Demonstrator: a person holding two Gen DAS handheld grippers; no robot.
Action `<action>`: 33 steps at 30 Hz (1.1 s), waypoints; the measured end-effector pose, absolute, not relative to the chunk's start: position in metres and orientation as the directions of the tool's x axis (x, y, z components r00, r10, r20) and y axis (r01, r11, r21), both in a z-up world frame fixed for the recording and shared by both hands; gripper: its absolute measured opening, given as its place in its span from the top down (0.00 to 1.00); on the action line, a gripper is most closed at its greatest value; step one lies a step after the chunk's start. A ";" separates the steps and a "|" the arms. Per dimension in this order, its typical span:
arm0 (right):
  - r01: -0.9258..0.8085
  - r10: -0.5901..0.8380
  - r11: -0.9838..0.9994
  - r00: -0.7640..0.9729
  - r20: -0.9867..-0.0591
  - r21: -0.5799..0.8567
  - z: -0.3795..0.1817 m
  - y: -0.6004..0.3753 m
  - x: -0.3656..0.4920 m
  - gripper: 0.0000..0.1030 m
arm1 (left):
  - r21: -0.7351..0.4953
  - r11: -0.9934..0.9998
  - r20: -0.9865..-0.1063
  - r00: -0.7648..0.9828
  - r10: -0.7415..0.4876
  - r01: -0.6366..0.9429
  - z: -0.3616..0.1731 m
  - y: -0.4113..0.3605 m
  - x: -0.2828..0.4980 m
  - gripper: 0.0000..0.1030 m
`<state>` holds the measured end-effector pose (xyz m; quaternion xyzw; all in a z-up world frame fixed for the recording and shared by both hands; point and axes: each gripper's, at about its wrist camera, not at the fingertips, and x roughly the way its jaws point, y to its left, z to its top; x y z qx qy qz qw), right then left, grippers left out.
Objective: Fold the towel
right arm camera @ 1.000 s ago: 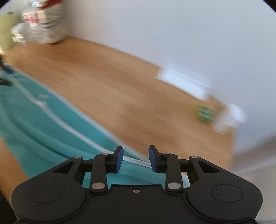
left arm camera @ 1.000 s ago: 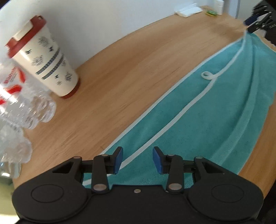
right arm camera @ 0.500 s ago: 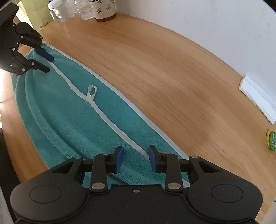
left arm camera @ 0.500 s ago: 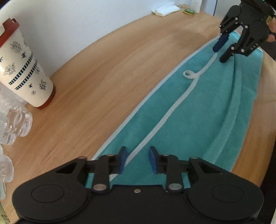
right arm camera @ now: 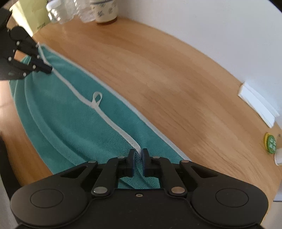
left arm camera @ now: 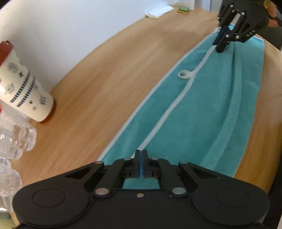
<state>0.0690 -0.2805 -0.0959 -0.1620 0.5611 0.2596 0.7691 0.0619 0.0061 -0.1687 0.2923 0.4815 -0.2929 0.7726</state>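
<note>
A teal towel (left arm camera: 202, 112) is seen spread lengthwise along the near edge of a wooden table (left arm camera: 112, 74), its upper layer laid so that a white-trimmed hem (left arm camera: 169, 112) runs down the middle, with a small white hanging loop (left arm camera: 184, 74) lying beside that hem. The left gripper (left arm camera: 141, 155) is shown closed down tightly on one end of the white hem, its blue-padded fingers pressed together over the cloth directly at the camera's foot. At the far end of the same hem, the right gripper (left arm camera: 221, 45) is pictured pinching the opposite end of the trim. From the right wrist view, the right gripper (right arm camera: 138, 155) is seen narrowed onto the hem (right arm camera: 123, 133), a sliver of white binding and bunched teal fabric being held between its fingers, while the left gripper (right arm camera: 47, 69) is visible at the towel's (right arm camera: 58, 112) far end, clamped on the trim there. The towel is thus held at both ends of its hem. A patterned paper cup (left arm camera: 23, 88) with a red lid is placed near the wall, clear plastic bottles (left arm camera: 12, 132) are ranged beside it, and a white folded cloth (left arm camera: 158, 11) and a small green object (left arm camera: 183, 9) are set at the table's far corner.
</note>
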 end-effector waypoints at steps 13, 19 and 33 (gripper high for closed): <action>-0.455 0.194 0.890 0.344 -0.919 0.018 -0.101 -0.278 0.084 0.92 | 0.219 0.752 -0.887 0.449 -0.112 0.621 -0.166 0.013 0.090 0.99; -0.432 0.143 0.902 0.365 -0.920 -0.031 -0.116 -0.272 0.084 0.89 | 0.246 0.760 -0.888 0.455 -0.073 0.601 -0.177 0.017 0.097 0.99; -0.260 0.138 0.965 0.403 -0.905 0.032 -0.090 -0.318 0.063 0.69 | 0.255 0.873 -0.863 0.504 0.012 0.415 -0.152 0.055 0.102 0.56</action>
